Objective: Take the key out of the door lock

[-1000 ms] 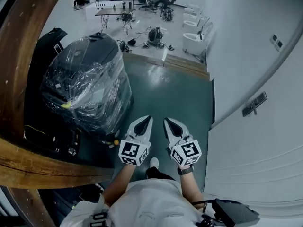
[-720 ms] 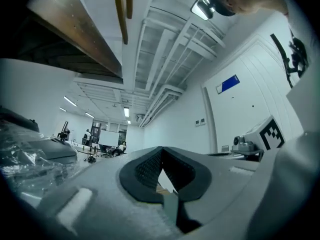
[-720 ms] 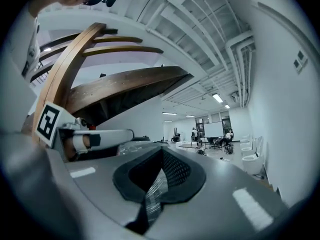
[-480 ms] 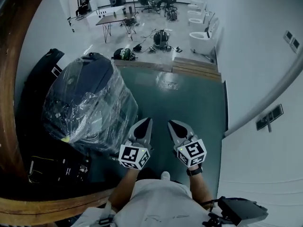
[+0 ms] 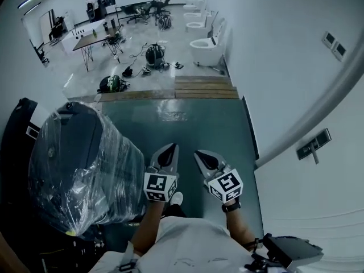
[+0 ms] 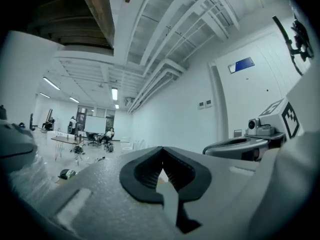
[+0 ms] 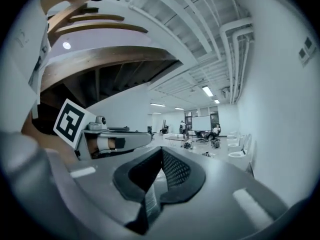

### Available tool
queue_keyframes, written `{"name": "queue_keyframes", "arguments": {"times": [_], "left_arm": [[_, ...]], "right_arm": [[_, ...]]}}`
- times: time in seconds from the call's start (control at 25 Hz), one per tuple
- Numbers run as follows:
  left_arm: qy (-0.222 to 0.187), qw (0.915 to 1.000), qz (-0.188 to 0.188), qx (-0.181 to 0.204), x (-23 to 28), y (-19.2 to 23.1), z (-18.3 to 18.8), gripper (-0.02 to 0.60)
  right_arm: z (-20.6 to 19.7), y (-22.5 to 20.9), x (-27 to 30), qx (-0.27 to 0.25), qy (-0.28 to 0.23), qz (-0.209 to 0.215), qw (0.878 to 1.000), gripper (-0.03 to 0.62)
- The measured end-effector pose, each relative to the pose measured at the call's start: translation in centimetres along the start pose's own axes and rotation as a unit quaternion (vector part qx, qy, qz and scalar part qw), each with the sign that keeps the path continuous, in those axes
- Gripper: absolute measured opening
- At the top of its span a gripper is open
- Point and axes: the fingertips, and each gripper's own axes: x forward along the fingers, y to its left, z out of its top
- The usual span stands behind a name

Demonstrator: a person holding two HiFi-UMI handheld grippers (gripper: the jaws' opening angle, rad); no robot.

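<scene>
Both grippers are held side by side in front of the person's body, above a dark green floor. My left gripper (image 5: 170, 147) is shut with nothing between its jaws, and in the left gripper view (image 6: 161, 151) its tips meet. My right gripper (image 5: 197, 153) is also shut and empty, its jaws closed together in the right gripper view (image 7: 161, 151). A small dark fitting (image 5: 313, 144) sits on the white wall at the right, well away from both grippers. No key or lock can be made out in any view.
A large dark object wrapped in clear plastic (image 5: 79, 164) stands close on the left. The green floor (image 5: 187, 124) ends at a wooden step (image 5: 205, 87). Beyond it are white toilets (image 5: 206, 49), a table (image 5: 94, 38), bags on the floor and people far off.
The head view has swung right: the wooden beam has left the picture and the wrapped object has slid to the lower left. Both grippers stay shut and side by side.
</scene>
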Motion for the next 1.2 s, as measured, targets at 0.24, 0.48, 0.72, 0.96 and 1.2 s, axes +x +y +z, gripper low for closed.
{"name": "queue_keyframes", "arguments": {"times": [0.24, 0.48, 0.72, 0.96, 1.2], "left_arm": [[-0.021, 0.9972, -0.068, 0.020, 9.1, 3.5, 2.9, -0.003], [0.009, 0.9802, -0.197, 0.008, 16.4, -1.5, 0.8, -0.002], [0.007, 0.9505, -0.310, -0.014, 23.0, -9.9, -0.1, 0.000], [-0.002, 0.8940, -0.448, 0.010, 29.1, -24.1, 1.8, 0.000], [-0.011, 0.8544, -0.519, 0.019, 32.4, -34.4, 2.7, 0.000]], "right_arm": [[3.5, -8.9, 3.1, 0.043, -0.045, -0.144, 0.988, -0.003], [1.9, -14.8, -0.4, 0.062, -0.029, -0.255, 0.964, -0.003], [1.0, -21.4, -6.3, 0.054, -0.037, -0.332, 0.941, 0.001], [1.6, -29.8, -17.2, 0.068, -0.094, -0.458, 0.881, 0.002], [1.5, -33.4, -27.1, 0.069, -0.117, -0.556, 0.820, 0.002]]}}
